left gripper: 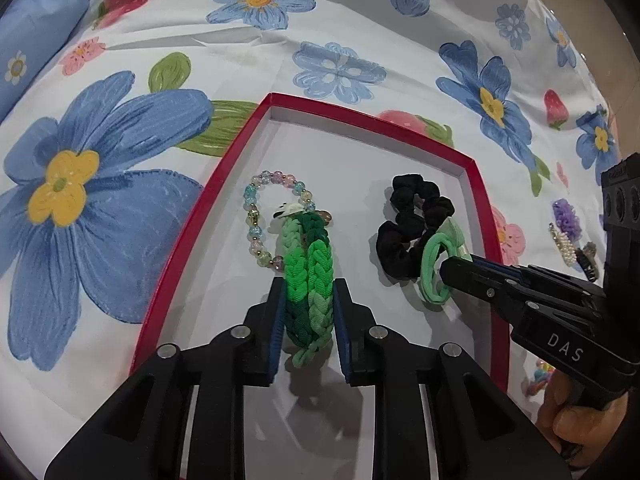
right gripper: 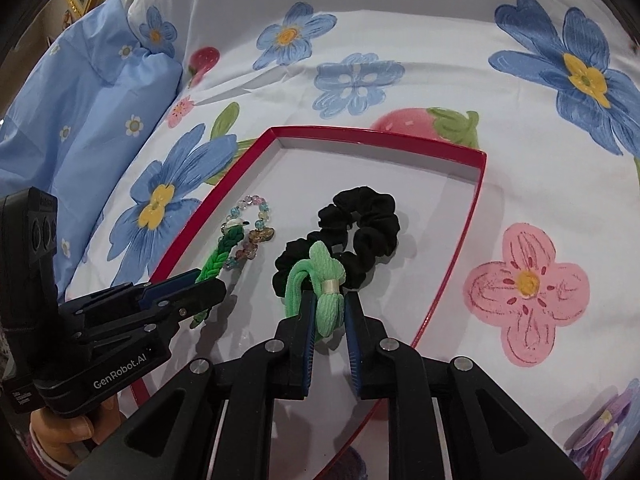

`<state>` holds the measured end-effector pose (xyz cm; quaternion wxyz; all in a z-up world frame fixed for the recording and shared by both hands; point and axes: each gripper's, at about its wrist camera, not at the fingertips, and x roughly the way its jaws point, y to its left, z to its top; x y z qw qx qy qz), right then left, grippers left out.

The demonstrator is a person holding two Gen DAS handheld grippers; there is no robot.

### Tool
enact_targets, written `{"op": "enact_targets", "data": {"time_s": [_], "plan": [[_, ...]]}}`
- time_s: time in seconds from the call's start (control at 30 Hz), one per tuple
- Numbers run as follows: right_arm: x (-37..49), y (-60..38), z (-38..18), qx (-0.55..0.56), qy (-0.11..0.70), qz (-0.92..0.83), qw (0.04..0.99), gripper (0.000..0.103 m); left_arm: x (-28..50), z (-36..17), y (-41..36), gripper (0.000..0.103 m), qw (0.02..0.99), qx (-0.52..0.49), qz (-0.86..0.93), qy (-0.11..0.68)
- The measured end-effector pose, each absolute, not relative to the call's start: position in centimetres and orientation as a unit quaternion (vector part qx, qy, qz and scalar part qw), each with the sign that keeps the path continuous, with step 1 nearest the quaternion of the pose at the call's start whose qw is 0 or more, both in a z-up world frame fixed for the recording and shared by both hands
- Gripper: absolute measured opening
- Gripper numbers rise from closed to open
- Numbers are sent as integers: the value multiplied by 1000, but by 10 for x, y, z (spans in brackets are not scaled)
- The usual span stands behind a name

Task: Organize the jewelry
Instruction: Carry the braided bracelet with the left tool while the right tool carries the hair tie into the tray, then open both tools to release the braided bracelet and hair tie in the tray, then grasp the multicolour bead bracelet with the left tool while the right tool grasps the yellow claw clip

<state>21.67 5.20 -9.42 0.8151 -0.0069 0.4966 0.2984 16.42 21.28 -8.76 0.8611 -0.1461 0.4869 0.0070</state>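
A red-rimmed tray (left gripper: 224,184) with a white floor lies on the floral sheet; it also shows in the right wrist view (right gripper: 460,152). My left gripper (left gripper: 308,292) is shut on a green braided hair band (left gripper: 308,276), whose far end lies across a pastel bead bracelet (left gripper: 256,216). My right gripper (right gripper: 329,298) is shut on a mint-green hair tie with a bow (right gripper: 326,280), held against a black scrunchie (right gripper: 368,232). From the left wrist view the right gripper (left gripper: 444,272) comes in from the right with the mint tie (left gripper: 432,268) beside the scrunchie (left gripper: 416,224).
The floral bedsheet (left gripper: 340,20) surrounds the tray. A blue pillow (right gripper: 80,112) lies at the left. To the right of the tray lie a purple hair tie (left gripper: 566,216), a pearl clip (left gripper: 568,252) and a multicoloured item (left gripper: 538,380).
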Motion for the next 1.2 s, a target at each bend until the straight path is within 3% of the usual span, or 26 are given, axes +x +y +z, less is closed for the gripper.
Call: {"op": "enact_targets", "data": {"time_s": [0.27,0.43,0.57,0.73,0.83,1.2], "plan": [[216,51,-94,-2,495,300,816,19,167,-92,212,25,857,-142,16,495],[213,48,-89,0,490,301,818,35,164,-88,212,36,860,-137,24,492],[210,44,-82,1,484,299,823,36,161,-86,212,49,859,-136,27,492],[203,35,-69,9,473,301,828,36,150,-77,212,52,864,-139,35,483],[196,24,-59,21,463,301,834,36,141,-68,214,60,867,-157,38,472],[155,-42,-37,66,432,273,857,39,108,-31,170,65,881,-176,-3,438]]}}
